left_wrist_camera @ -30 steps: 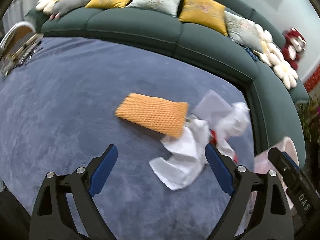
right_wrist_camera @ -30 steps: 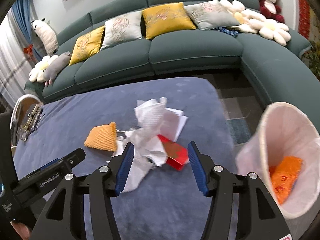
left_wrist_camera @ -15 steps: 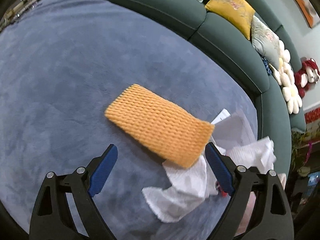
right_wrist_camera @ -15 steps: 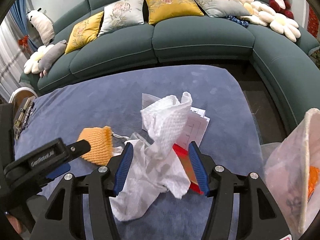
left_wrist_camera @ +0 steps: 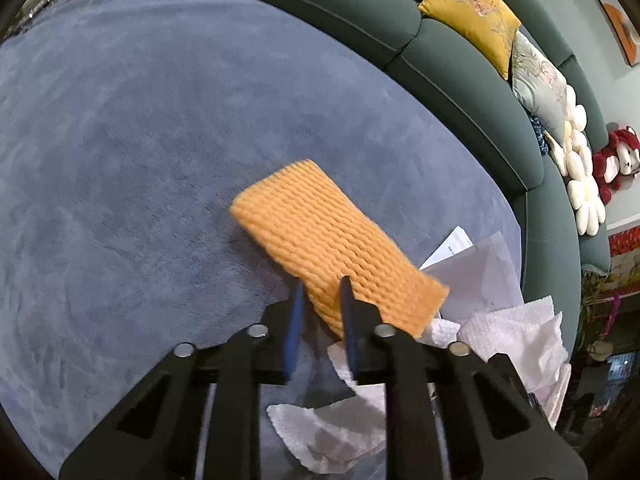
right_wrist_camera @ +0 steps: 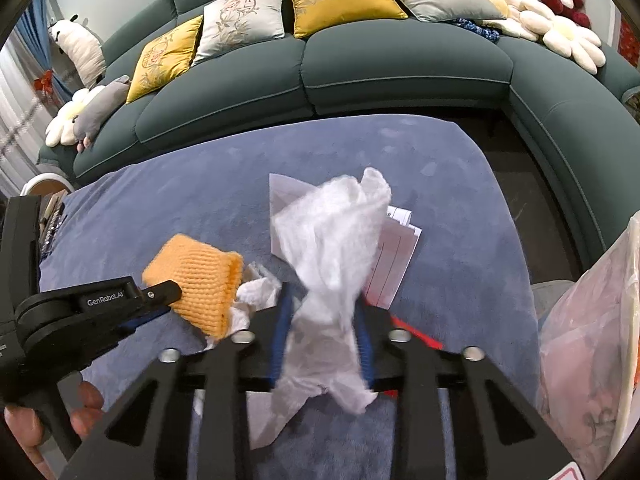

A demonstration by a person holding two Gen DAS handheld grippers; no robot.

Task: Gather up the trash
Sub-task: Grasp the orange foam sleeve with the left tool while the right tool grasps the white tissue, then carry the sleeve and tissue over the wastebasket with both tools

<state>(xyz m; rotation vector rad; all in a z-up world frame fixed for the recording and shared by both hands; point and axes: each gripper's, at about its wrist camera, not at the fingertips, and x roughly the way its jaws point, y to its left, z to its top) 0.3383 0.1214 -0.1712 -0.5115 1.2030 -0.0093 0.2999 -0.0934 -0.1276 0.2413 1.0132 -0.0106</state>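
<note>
Pinching ribbed orange knit pad [left_wrist_camera: 336, 248]: left gripper [left_wrist_camera: 320, 292] | clamping crumpled white tissue [right_wrist_camera: 332, 240]: right gripper [right_wrist_camera: 322, 312]

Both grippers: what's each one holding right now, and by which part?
Left gripper pinches the orange knitted cloth by its near long edge. Right gripper clamps the crumpled white paper towel around its narrow middle.

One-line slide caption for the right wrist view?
Right gripper shut on crumpled paper towel, while left gripper pinches orange knitted cloth on blue carpet.
</note>
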